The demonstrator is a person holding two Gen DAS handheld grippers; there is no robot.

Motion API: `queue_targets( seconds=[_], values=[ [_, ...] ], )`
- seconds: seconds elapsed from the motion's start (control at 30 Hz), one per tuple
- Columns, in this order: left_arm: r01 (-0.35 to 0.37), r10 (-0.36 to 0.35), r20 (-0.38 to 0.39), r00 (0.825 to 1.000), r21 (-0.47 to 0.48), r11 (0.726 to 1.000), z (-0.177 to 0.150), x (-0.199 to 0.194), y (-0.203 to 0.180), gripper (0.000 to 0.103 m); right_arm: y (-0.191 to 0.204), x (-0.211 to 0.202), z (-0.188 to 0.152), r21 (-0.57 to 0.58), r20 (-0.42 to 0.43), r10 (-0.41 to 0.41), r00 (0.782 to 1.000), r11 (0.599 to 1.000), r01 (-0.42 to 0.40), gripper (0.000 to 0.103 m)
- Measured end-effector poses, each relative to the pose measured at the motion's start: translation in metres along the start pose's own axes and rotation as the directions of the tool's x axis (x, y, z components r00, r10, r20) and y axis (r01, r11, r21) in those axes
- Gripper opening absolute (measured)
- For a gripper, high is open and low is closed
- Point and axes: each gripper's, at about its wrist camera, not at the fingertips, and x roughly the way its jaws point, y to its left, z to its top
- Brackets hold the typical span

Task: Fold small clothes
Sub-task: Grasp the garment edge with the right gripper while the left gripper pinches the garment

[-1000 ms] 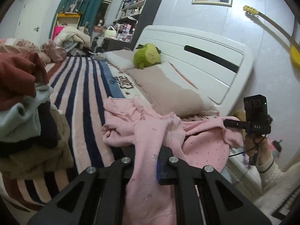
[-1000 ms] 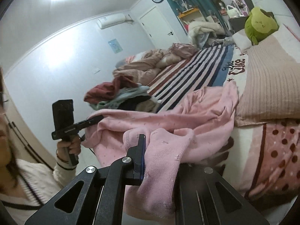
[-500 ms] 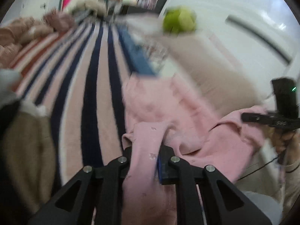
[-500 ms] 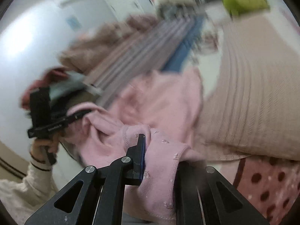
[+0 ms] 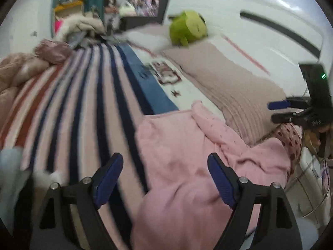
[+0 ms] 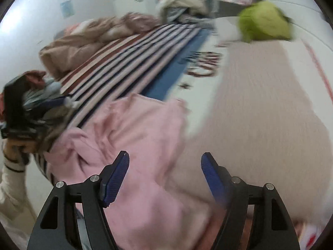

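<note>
A pink garment point(image 5: 179, 150) lies spread on the near edge of the striped bed, also in the right wrist view point(image 6: 133, 137). My left gripper point(image 5: 165, 179) is open and empty just above its near hem. My right gripper point(image 6: 165, 175) is open and empty over the garment's right side beside the beige pillow. The right gripper also shows at the right edge of the left wrist view point(image 5: 278, 110), with its jaws apart. The left gripper shows blurred at the left edge of the right wrist view point(image 6: 18, 112).
A striped blanket point(image 5: 83, 108) covers the bed. A beige pillow point(image 6: 260, 108) and a green plush toy point(image 5: 188, 28) lie near the white headboard point(image 5: 260, 20). A pile of clothes point(image 6: 41, 91) and a tan quilt point(image 6: 79, 43) sit on the left.
Both grippers have opened and let go of the pink garment. It was bunched and held up; now it lies flatter on the bed. Both cameras have tilted down towards the bed.
</note>
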Motion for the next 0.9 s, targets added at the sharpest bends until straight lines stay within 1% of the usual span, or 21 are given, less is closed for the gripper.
queue_targets(
  seconds=[0.07, 0.1, 0.13, 0.17, 0.2, 0.23, 0.27, 0.3, 0.33, 0.37, 0.4, 0.47, 0.5, 0.53, 0.6, 0.7, 0.77, 0.8, 0.83, 0.87, 0.9],
  values=[
    [-0.032, 0.036, -0.086, 0.996, 0.048, 0.998, 0.013, 0.043, -0.01, 0.08, 0.018, 0.044, 0.019, -0.067, -0.087, -0.008, 0.996, 0.998, 0.002, 0.067],
    [-0.046, 0.053, -0.131, 0.99, 0.059, 0.997, 0.015, 0.065, -0.011, 0.078, 0.024, 0.063, 0.024, -0.084, -0.126, -0.017, 0.992, 0.996, 0.007, 0.065],
    [-0.061, 0.069, -0.174, 0.982, 0.052, 0.997, 0.015, 0.087, -0.008, 0.073, 0.028, 0.083, 0.026, -0.092, -0.162, -0.022, 0.986, 0.996, 0.007, 0.062],
    [-0.072, 0.079, -0.196, 0.977, 0.044, 0.996, 0.011, 0.097, -0.004, 0.069, 0.03, 0.102, 0.025, -0.087, -0.194, -0.021, 0.981, 0.996, 0.005, 0.055],
    [-0.095, 0.102, -0.225, 0.969, 0.04, 0.995, 0.009, 0.109, 0.001, 0.067, 0.031, 0.116, 0.023, -0.085, -0.223, -0.027, 0.974, 0.996, 0.008, 0.051],
    [-0.132, 0.14, -0.252, 0.958, 0.05, 0.99, 0.004, 0.12, 0.006, 0.057, 0.03, 0.127, 0.021, -0.096, -0.24, -0.05, 0.969, 0.995, 0.027, 0.05],
    [-0.143, 0.154, -0.262, 0.953, 0.061, 0.988, 0.002, 0.126, 0.007, 0.043, 0.03, 0.136, 0.02, -0.116, -0.246, -0.091, 0.965, 0.991, 0.064, 0.042],
    [-0.129, 0.144, -0.246, 0.958, 0.074, 0.989, 0.001, 0.125, 0.009, 0.039, 0.029, 0.142, 0.019, -0.147, -0.24, -0.156, 0.958, 0.981, 0.123, 0.021],
    [-0.143, 0.159, -0.231, 0.96, 0.084, 0.986, 0.001, 0.122, 0.009, 0.02, 0.026, 0.142, 0.02, -0.166, -0.226, -0.193, 0.955, 0.973, 0.158, 0.016],
    [-0.156, 0.169, -0.22, 0.961, 0.075, 0.985, -0.001, 0.116, 0.011, 0.012, 0.022, 0.14, 0.022, -0.167, -0.205, -0.211, 0.956, 0.97, 0.179, 0.014],
    [-0.165, 0.171, -0.204, 0.964, 0.046, 0.985, 0.0, 0.107, 0.016, 0.012, 0.016, 0.132, 0.024, -0.161, -0.172, -0.244, 0.954, 0.963, 0.217, 0.005],
    [-0.203, 0.205, -0.188, 0.96, 0.03, 0.979, -0.002, 0.099, 0.028, 0.01, 0.007, 0.121, 0.028, -0.175, -0.121, -0.332, 0.935, 0.935, 0.309, 0.003],
    [-0.217, 0.219, -0.187, 0.958, 0.028, 0.976, -0.004, 0.098, 0.034, 0.01, 0.003, 0.116, 0.031, -0.169, -0.104, -0.36, 0.927, 0.925, 0.34, 0.002],
    [-0.219, 0.216, -0.192, 0.957, 0.006, 0.976, -0.009, 0.099, 0.041, 0.011, -0.006, 0.112, 0.032, -0.147, -0.097, -0.382, 0.919, 0.919, 0.366, 0.002],
    [-0.212, 0.2, -0.198, 0.96, -0.043, 0.976, -0.016, 0.1, 0.054, 0.012, -0.019, 0.11, 0.03, -0.131, -0.099, -0.403, 0.91, 0.912, 0.389, 0.0],
    [-0.211, 0.193, -0.19, 0.963, -0.079, 0.974, -0.015, 0.102, 0.058, 0.017, -0.025, 0.106, 0.032, -0.076, -0.086, -0.333, 0.939, 0.942, 0.328, 0.0],
    [-0.203, 0.185, -0.163, 0.969, -0.106, 0.973, -0.013, 0.088, 0.056, 0.029, -0.021, 0.096, 0.036, -0.034, -0.039, -0.265, 0.963, 0.964, 0.264, 0.001],
    [-0.184, 0.166, -0.145, 0.975, -0.121, 0.975, -0.011, 0.084, 0.058, 0.033, -0.017, 0.093, 0.041, -0.013, -0.027, -0.209, 0.977, 0.978, 0.209, 0.009],
    [-0.146, 0.126, -0.144, 0.981, -0.136, 0.98, -0.007, 0.083, 0.059, 0.043, -0.01, 0.095, 0.042, 0.0, -0.032, -0.166, 0.986, 0.986, 0.166, 0.018],
    [-0.117, 0.095, -0.146, 0.985, -0.15, 0.982, -0.005, 0.084, 0.06, 0.046, -0.006, 0.098, 0.044, 0.004, -0.049, -0.137, 0.989, 0.991, 0.137, 0.04],
    [-0.109, 0.085, -0.154, 0.984, -0.158, 0.981, -0.004, 0.088, 0.06, 0.046, 0.0, 0.105, 0.045, -0.002, -0.078, -0.117, 0.99, 0.993, 0.117, 0.053]
  ],
)
